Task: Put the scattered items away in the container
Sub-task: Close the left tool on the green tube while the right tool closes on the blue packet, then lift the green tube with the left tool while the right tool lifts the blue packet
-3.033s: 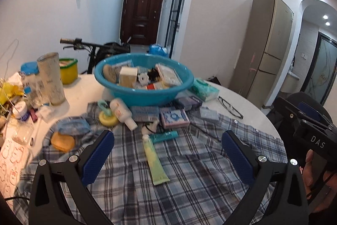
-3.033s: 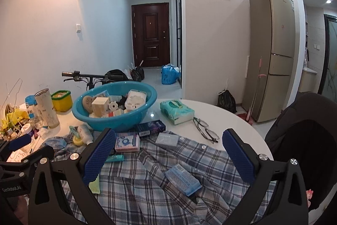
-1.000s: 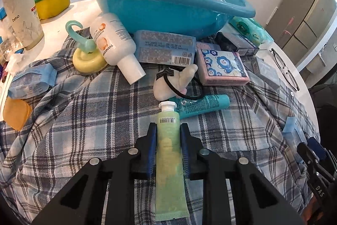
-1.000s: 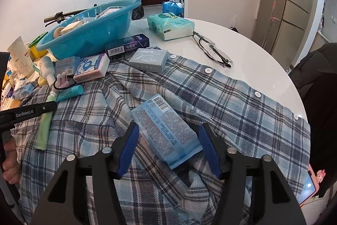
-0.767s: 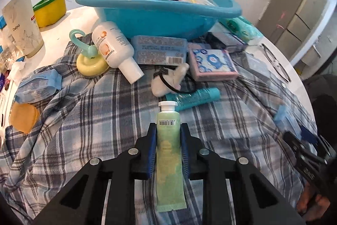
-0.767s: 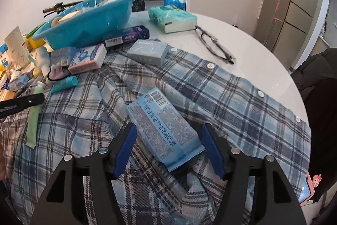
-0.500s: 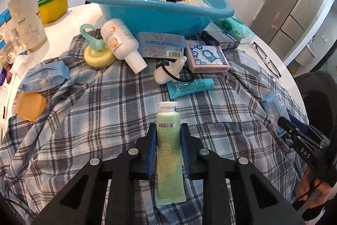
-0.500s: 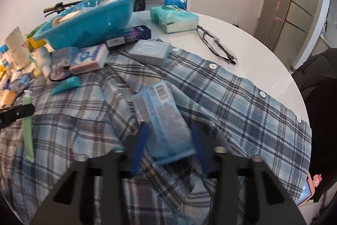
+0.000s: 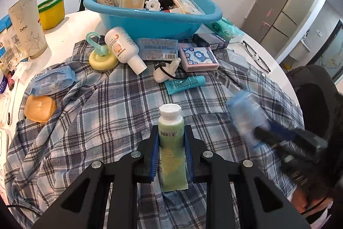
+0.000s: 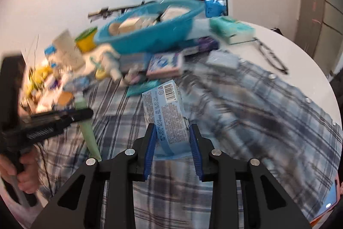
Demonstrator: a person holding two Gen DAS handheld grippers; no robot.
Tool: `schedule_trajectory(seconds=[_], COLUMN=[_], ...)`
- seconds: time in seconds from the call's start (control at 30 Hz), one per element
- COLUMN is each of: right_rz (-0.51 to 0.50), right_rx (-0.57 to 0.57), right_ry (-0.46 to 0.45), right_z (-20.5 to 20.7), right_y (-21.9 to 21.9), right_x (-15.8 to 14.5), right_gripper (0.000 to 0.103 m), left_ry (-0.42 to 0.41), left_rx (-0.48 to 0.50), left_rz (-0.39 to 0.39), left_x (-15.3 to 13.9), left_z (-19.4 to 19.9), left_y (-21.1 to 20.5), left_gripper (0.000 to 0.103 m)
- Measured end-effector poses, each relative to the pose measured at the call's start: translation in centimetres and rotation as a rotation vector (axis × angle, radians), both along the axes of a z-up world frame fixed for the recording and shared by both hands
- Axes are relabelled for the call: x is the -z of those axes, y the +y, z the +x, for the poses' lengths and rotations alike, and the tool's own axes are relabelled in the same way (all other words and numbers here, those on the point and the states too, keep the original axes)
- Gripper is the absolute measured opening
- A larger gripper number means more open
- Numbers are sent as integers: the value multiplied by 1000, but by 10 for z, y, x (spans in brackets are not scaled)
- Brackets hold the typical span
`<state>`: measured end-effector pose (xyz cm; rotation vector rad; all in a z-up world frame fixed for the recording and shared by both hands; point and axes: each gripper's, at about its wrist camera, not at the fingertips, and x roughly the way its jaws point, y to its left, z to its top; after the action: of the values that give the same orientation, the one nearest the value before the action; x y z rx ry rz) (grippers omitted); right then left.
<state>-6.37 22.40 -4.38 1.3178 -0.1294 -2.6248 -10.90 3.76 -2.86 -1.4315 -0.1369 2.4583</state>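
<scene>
My left gripper (image 9: 171, 144) is shut on a pale green tube (image 9: 171, 138) with a white cap, held above the plaid shirt (image 9: 103, 117). My right gripper (image 10: 171, 138) is shut on a light blue tissue pack (image 10: 166, 113), lifted off the shirt; it shows blurred in the left wrist view (image 9: 246, 119). The blue basin (image 9: 154, 16), holding several items, stands at the far side of the table. In front of it lie a white bottle (image 9: 123, 48), a blue pack (image 9: 158, 50), a pink box (image 9: 198, 58) and a teal tube (image 9: 184, 84).
A yellow-green hook (image 9: 100, 55), an orange case (image 9: 39, 107) and a blue wipes pack (image 9: 53, 83) lie at the left. A paper cup (image 9: 27, 23) and yellow tub (image 9: 51, 11) stand on the white table. Glasses (image 9: 256, 56) and a green tissue pack (image 10: 231, 29) lie at the right.
Both grippers have closed on their items and lifted them. The right gripper with the tissue pack is swinging left, blurring its view. The left gripper has pulled back with the tube.
</scene>
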Motion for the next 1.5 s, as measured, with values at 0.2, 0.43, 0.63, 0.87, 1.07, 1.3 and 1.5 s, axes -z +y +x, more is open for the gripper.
schedule_trajectory(seconds=[0.2,0.43,0.63,0.87,1.07,1.3,1.5], right_rz=[45,90,138,117,69,43,52], right_rx=[-17,-76,-108,-49,26,33,45], right_ry=[-39,-22,-29,-33,62,179,255], right_z=[-2,-4,-6,-8,-7,0,5], right_y=[-19,-24,-36,-27,-11,-12,-18], right_x=[27,24,32,32,-4,-51,-76], right_gripper=[31,56,58,39,39,39,39], left_ry=[-13,-49,-47,46,153,250,311], left_rx=[-26,-31,-33,-70,-103,-118,-122], left_rz=[-11,-25,-33,-10,35,41,35], left_x=[19,48,49,11,-32,-67,-86], left_z=[-12,-22,-21,-11,3,13,24], left_y=[8,15,16,0,-21,-28,-31], left_gripper=[23,23,23,23,23,23,23])
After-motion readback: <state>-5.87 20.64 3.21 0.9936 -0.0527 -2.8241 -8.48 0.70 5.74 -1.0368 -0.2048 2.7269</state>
